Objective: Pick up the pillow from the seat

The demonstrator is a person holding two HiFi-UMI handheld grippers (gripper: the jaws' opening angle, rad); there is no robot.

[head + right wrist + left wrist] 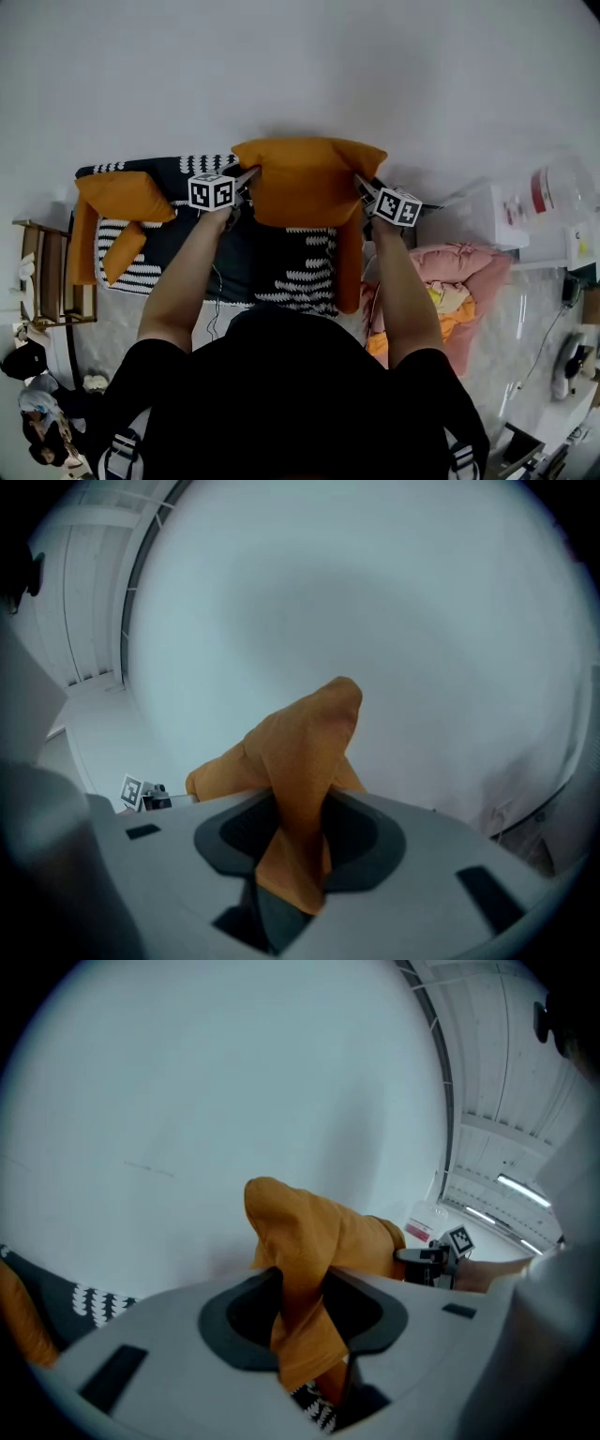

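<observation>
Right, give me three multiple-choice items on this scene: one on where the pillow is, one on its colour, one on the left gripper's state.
1. Where is the pillow?
A. flat on the floor
B. held between the left gripper and the right gripper, over the seat
C. tucked under the seat

2. What colour is it?
A. orange
B. green
C. white

3. What state is the left gripper in?
A. open and empty
B. shut on a corner of the pillow
C. shut on a cable

Answers:
1 B: the head view shows the pillow spanning the two grippers, with the seat below it.
2 A: the fabric is orange in all three views.
3 B: the left gripper view shows an orange corner clamped in it.
</observation>
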